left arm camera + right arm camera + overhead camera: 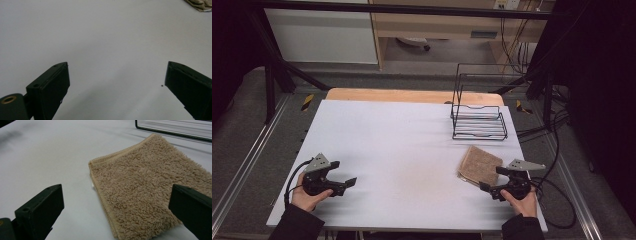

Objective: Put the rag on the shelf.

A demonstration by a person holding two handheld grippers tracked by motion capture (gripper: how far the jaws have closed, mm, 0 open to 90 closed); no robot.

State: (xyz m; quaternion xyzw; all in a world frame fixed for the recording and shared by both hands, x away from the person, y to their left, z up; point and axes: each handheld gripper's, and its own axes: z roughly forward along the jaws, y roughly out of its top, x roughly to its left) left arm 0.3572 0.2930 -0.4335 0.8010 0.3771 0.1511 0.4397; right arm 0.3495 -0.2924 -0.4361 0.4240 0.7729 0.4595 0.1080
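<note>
both grippers are seen at the table's (412,145) near edge in the high view: left gripper (343,184) open over bare surface, right gripper (492,180) open beside the towel (480,164); a wire rack (478,120) stands beyond. left gripper view: jaws are spread, nothing between. right gripper view: jaws are spread, the folded towel (147,195) lying flat just ahead, untouched.

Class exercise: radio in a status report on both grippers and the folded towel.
Left gripper open, over bare table. Right gripper open, at folded tan towel, not gripping. Wire rack behind towel, clear of path.
</note>
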